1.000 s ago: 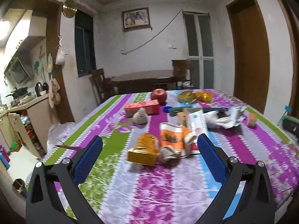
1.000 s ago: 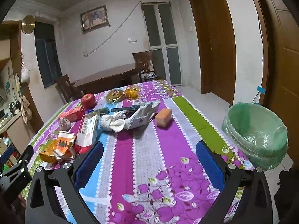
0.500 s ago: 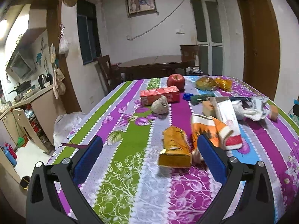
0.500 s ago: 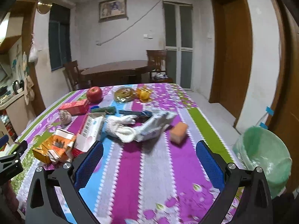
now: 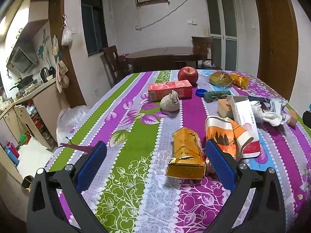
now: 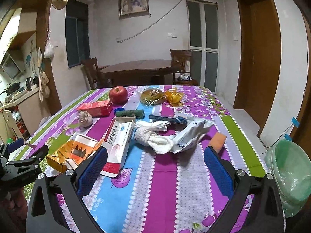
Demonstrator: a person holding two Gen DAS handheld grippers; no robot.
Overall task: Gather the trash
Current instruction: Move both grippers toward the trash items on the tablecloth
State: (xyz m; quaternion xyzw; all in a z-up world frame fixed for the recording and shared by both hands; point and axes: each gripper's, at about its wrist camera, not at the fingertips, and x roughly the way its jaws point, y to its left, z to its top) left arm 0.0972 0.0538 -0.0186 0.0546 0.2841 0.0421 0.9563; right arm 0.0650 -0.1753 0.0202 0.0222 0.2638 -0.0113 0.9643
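Observation:
Trash lies scattered on a floral striped tablecloth (image 5: 140, 141). A crushed gold packet (image 5: 185, 156) sits just ahead of my open left gripper (image 5: 155, 165), nearer its right finger. Beside the packet lie an orange-and-white carton (image 5: 227, 134) and a white medicine box (image 6: 119, 142). My right gripper (image 6: 155, 167) is open above the cloth, with the medicine box by its left finger and a crumpled white cloth (image 6: 155, 137) and a plastic wrapper (image 6: 191, 133) ahead. A green-lined bin (image 6: 289, 174) stands on the floor at the right.
Farther back lie a red carton (image 5: 169, 90), a red apple (image 5: 187, 74), a beige cloth ball (image 5: 170, 103), a blue cap (image 5: 201, 92), bagged bread (image 6: 152, 96) and an orange sponge (image 6: 217, 141). A dark dining table (image 6: 140, 69) with chairs stands behind. A kitchen counter (image 5: 35, 93) is at left.
Both grippers have swung left and come in lower over the table. The gold packet now sits close before the left gripper; the bin has slid to the right edge of the right view.

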